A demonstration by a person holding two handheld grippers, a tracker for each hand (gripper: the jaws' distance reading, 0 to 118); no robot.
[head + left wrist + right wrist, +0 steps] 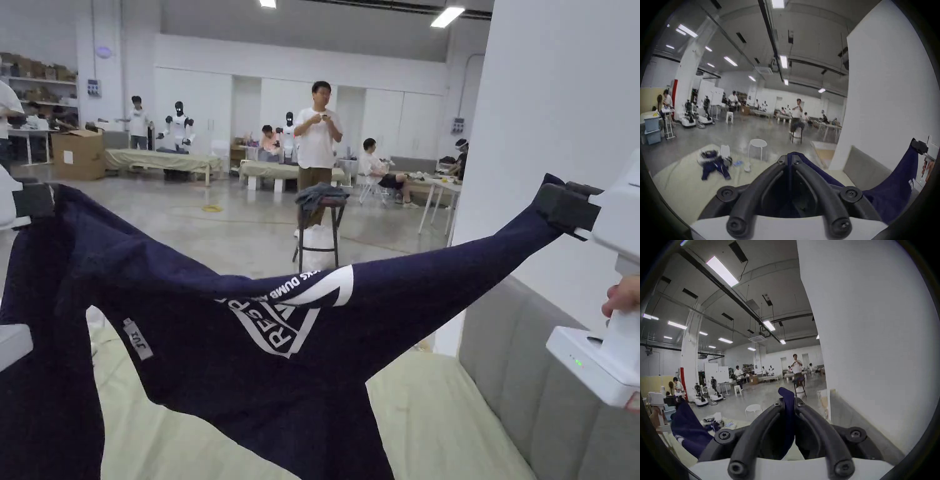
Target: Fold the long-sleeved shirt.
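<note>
A navy long-sleeved shirt (262, 369) with a white chest print hangs in the air, stretched between both grippers above a pale green surface (437, 412). My left gripper (34, 200) is shut on the cloth at the far left. My right gripper (565, 203) is shut on a sleeve end at the upper right. In the left gripper view the jaws (790, 160) pinch navy fabric (893, 191) that runs off to the right gripper (920, 147). In the right gripper view the jaws (789, 403) clamp a fold of the shirt (786, 395), and the shirt (687, 423) sags at the left.
A grey padded panel (531, 362) and a white wall (550, 125) stand close on the right. Other dark clothes (714, 165) lie on the pale surface, a white stool (757, 146) beyond. A person (317, 144) stands behind a black stool (320, 231); others sit farther back.
</note>
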